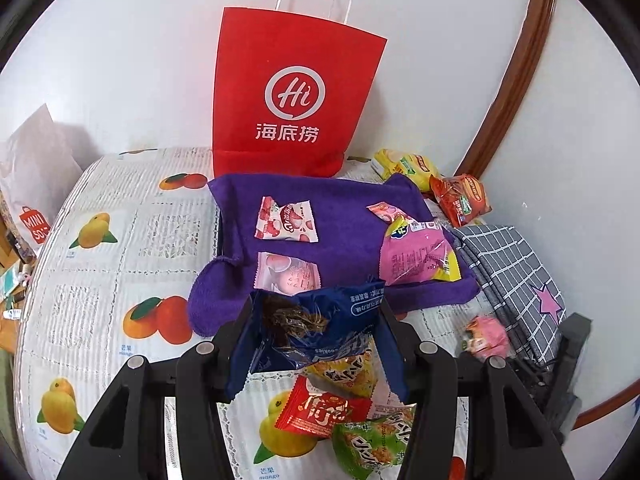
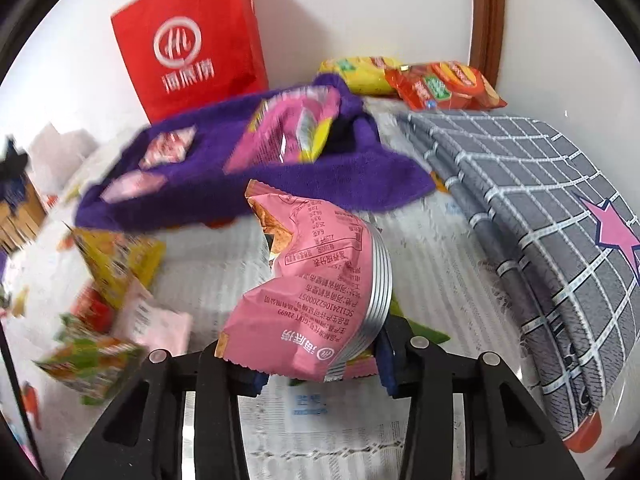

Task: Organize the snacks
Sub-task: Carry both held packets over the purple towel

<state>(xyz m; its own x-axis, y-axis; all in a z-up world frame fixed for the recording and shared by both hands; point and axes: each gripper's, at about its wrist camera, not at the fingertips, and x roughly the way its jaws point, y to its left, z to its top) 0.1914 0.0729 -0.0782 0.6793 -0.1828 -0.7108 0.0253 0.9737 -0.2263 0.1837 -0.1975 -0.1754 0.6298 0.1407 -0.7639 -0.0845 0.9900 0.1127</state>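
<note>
Above the near edge of the purple towel [image 1: 344, 236], the left tongs [image 1: 316, 320] are clamped on a blue snack packet [image 1: 320, 320]; the right tongs [image 2: 320, 344] grip a pink snack packet [image 2: 308, 280] over the worktop [image 1: 100, 280].

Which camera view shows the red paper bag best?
The left wrist view: the red paper bag stands sharp in the middle, with its handles and logo fully visible. In the right wrist view the bag is off to the left, blurred, and cropped at the top.
</note>
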